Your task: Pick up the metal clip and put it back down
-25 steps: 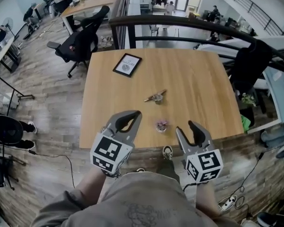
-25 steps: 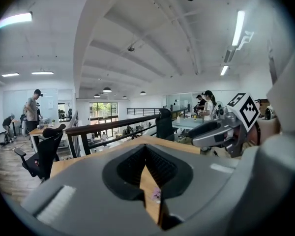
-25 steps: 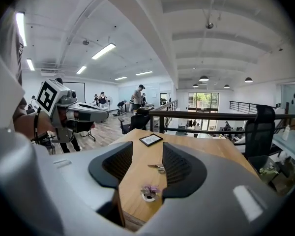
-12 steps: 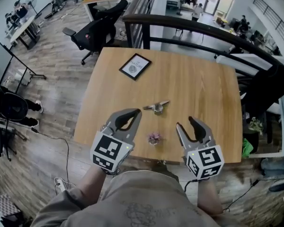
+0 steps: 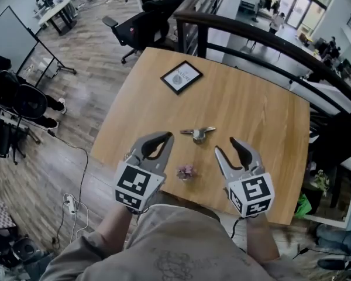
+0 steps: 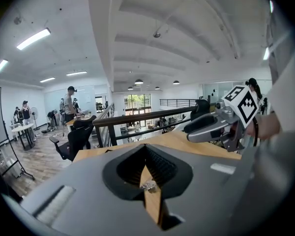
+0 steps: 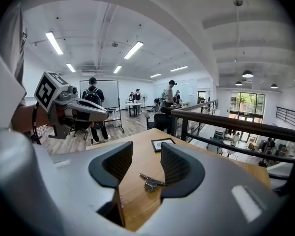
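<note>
– Where's the metal clip?
– Flat on the bench, ahead of the right gripper, whose jaws stand apart, empty. The left gripper has its jaws together.
– Around it?
– A small purplish wad nearer; a framed print beyond, lettering unreadable.

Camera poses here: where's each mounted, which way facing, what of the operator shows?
Head view: on the person's head, facing steeply down at the wooden table; shows the shut left claw, open right claw, grey shirt.
Left gripper view: rides the left claw, looks along its jaws across the table toward the black railing; right claw at right.
Right gripper view: rides the right claw, looks along its jaws over the silver metal clip; left claw at left.
Shared: head and right gripper views both show the clip and black-framed picture.
</note>
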Demonstrator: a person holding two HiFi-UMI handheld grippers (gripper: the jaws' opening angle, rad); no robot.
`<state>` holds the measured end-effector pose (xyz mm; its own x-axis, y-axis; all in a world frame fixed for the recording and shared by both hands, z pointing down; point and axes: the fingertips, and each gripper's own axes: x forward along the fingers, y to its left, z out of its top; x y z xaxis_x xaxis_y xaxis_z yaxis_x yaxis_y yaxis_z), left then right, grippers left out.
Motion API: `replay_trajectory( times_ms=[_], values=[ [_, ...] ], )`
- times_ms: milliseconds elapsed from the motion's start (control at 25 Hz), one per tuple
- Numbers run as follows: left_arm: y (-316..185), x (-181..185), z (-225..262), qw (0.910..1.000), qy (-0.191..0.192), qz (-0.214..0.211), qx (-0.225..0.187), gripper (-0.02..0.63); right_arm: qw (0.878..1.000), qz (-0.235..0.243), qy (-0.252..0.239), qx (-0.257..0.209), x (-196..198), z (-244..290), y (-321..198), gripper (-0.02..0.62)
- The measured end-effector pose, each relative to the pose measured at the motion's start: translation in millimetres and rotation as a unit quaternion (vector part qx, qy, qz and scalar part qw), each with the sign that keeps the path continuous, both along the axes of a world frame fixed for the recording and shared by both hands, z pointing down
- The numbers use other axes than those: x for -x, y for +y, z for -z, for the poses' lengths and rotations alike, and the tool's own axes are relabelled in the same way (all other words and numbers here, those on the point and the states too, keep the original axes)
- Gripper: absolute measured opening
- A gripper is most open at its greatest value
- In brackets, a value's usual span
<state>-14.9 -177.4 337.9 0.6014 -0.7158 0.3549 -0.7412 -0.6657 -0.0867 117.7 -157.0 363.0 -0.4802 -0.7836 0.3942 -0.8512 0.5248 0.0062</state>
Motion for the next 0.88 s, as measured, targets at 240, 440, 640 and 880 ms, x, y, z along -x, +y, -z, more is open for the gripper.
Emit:
replay_trajectory(
  times_ms=[240, 440, 640, 880],
  values=[
    [-2, 7, -11, 0.9997, -0.009, 0.020, 0.008, 0.002, 1.000, 0.018, 0.006, 0.011, 4, -10, -2, 0.181],
    [-9, 13, -20, 0.9997, -0.010, 0.014, 0.016, 0.002, 0.997, 0.016, 0.070, -0.004, 9, -23, -10, 0.181],
    [-21, 24, -35, 0.9994, -0.009, 0.013, 0.030, 0.002, 0.991, 0.033, 0.129, -0.007, 23, -45, -22, 0.181],
    [-34, 29, -63, 0.9986, -0.011, 0.011, 0.051, 0.002, 0.977, 0.052, 0.205, 0.013, 30, -91, -39, 0.181]
  ],
)
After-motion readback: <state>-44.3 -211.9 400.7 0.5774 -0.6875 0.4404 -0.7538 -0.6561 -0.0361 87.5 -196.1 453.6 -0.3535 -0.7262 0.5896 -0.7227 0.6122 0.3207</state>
